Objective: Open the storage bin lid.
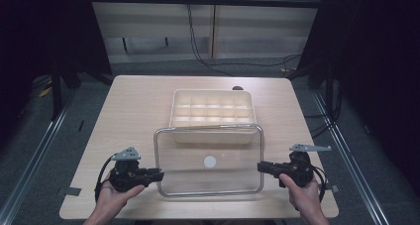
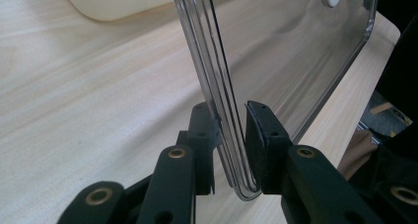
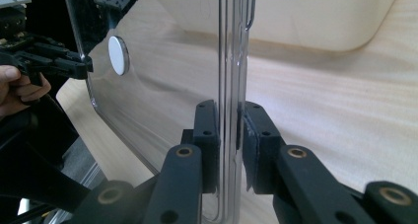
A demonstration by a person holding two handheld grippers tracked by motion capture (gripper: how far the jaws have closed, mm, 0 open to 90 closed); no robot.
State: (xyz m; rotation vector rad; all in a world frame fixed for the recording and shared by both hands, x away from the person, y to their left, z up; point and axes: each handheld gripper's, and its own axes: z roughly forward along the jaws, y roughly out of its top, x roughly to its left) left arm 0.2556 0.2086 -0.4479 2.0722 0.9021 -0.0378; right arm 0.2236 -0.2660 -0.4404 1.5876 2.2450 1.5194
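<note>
A clear rectangular lid [image 1: 228, 178] with a white round sticker [image 1: 210, 161] is held level between my two grippers, just above the table. Its far edge overlaps the front of a cream box [image 1: 175, 108] divided into several compartments. My left gripper [image 1: 158, 174] is shut on the lid's left rim, and my right gripper [image 1: 260, 166] is shut on its right rim. In the left gripper view the jaws [image 2: 231, 120] pinch the lid's edge [image 2: 276, 61]. In the right gripper view the jaws [image 3: 229, 113] clamp the lid's rim [image 3: 162, 86], with the left gripper [image 3: 74, 66] across the lid.
The cream box [image 2: 113, 2] [image 3: 305, 17] sits mid-table behind the lid. The light wooden table [image 1: 133, 116] has bare room to the left and right of the box. Dark floor, rails and cables surround the table.
</note>
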